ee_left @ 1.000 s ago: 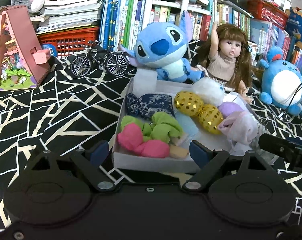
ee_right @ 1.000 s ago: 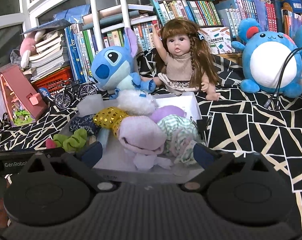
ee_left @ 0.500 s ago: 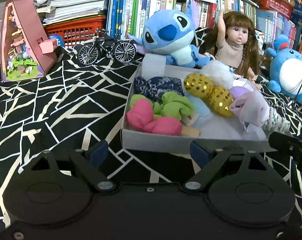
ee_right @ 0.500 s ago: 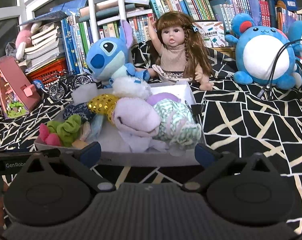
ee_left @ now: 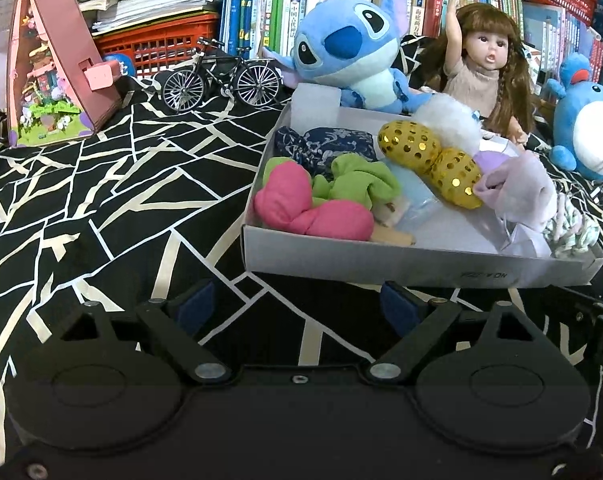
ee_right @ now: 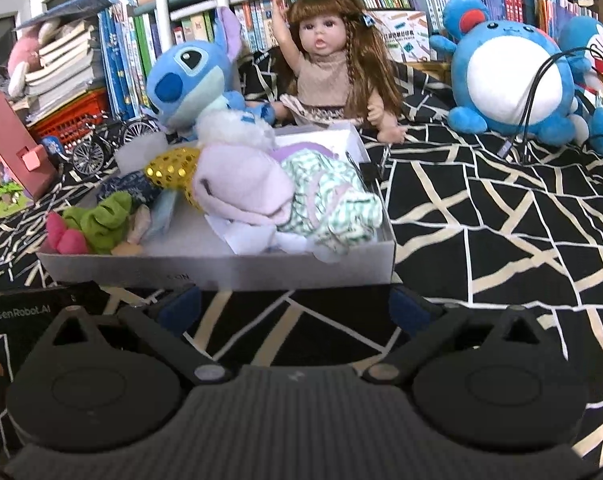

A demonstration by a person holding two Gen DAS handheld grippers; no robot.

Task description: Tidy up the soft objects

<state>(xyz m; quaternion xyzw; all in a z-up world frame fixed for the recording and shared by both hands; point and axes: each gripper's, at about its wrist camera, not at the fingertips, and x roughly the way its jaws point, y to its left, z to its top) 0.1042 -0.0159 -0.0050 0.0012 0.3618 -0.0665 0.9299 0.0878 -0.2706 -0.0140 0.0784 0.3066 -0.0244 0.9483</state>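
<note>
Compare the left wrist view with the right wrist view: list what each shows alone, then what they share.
Only the left wrist view: the left gripper, open and empty, and the full pink bow at the box's near corner.

Only the right wrist view: the right gripper, open and empty, the Doraemon plush, and most of the green checked cloth.

Both: the white box, Stitch plush, doll, gold sequin bow, green scrunchie, model bicycle and round blue plush.

Both tools sit lower than a second ago: the left tool (ee_left: 295, 300) and right tool (ee_right: 297, 304) now face the white box (ee_left: 381, 264) front wall.
</note>
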